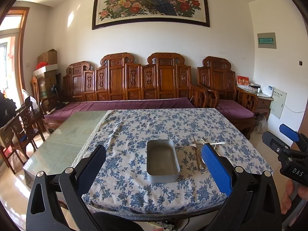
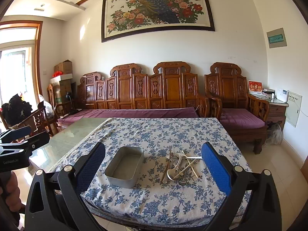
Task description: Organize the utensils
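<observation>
Both grippers, left gripper (image 1: 154,165) and right gripper (image 2: 154,163), fingers spread wide, nothing pinched. Utensils (image 2: 178,166) heaped just right of empty metal tray (image 2: 125,166) on table (image 2: 154,198).

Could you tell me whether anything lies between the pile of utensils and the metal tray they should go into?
Nothing visible does: only bare tablecloth separates the utensils from the empty metal tray beside them.

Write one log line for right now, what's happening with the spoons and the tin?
tin: empty | utensil pile: right of tin, untouched | left gripper: open, holding nothing | right gripper: open, holding nothing
</observation>
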